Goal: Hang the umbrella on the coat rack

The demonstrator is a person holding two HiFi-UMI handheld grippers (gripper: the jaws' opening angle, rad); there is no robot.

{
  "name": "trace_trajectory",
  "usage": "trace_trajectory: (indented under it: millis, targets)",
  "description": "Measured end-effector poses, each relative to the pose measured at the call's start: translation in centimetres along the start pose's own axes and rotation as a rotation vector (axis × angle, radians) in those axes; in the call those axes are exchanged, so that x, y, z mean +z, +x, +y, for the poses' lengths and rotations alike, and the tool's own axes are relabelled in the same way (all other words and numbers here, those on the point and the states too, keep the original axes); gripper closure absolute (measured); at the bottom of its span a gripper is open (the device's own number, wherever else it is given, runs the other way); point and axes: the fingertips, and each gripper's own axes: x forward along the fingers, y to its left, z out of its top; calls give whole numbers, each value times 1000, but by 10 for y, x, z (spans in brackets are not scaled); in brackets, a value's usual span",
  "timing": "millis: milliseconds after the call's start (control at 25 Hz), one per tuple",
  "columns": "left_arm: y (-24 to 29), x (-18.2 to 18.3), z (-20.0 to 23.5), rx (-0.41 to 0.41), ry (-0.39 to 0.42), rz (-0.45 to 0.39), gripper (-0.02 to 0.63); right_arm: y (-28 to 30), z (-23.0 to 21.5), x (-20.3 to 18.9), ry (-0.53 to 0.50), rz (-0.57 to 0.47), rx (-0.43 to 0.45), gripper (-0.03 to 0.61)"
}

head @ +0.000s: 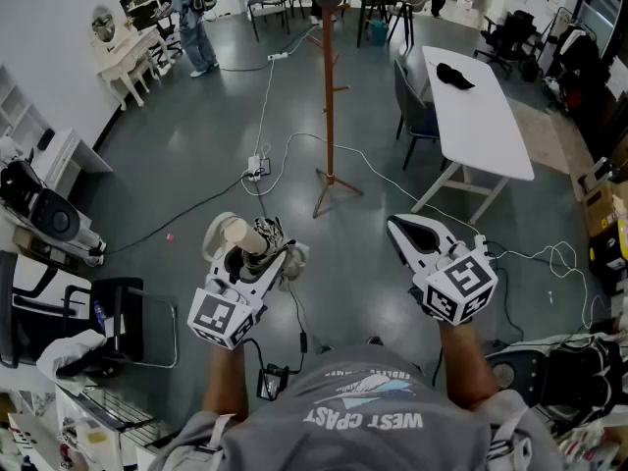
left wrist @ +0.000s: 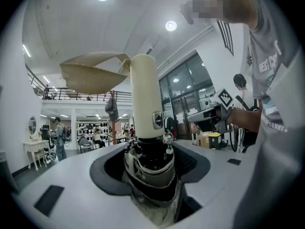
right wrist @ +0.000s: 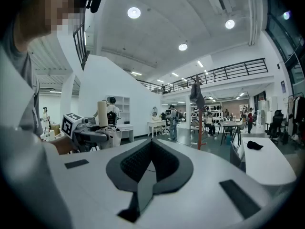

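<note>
A folded umbrella stands upright in my left gripper (head: 257, 255), whose jaws are shut on its bunched grey canopy (left wrist: 152, 173). Its cream handle (left wrist: 144, 97) rises above the jaws, and a beige strap loop (left wrist: 93, 73) hangs off the top. In the head view the handle (head: 241, 234) sits at lower left. The red-brown coat rack (head: 329, 86) stands on the floor ahead, a dark garment on its top; it also shows far off as the rack (right wrist: 198, 113) in the right gripper view. My right gripper (head: 400, 229) is beside the left, shut with nothing in it (right wrist: 151, 144).
A long white table (head: 481, 106) with a dark chair (head: 417, 116) stands right of the rack. Cables and a power strip (head: 259, 170) run over the floor by the rack's base. A black chair (head: 118, 322) is at lower left. A person (head: 191, 18) stands far back.
</note>
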Motion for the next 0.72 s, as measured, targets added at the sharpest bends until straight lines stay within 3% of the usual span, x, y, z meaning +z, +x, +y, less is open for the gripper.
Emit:
trace_trajectory:
  millis: [720]
  targets:
    - [4, -8, 0, -29, -9, 1, 359, 2, -6, 1, 33, -19, -29, 549]
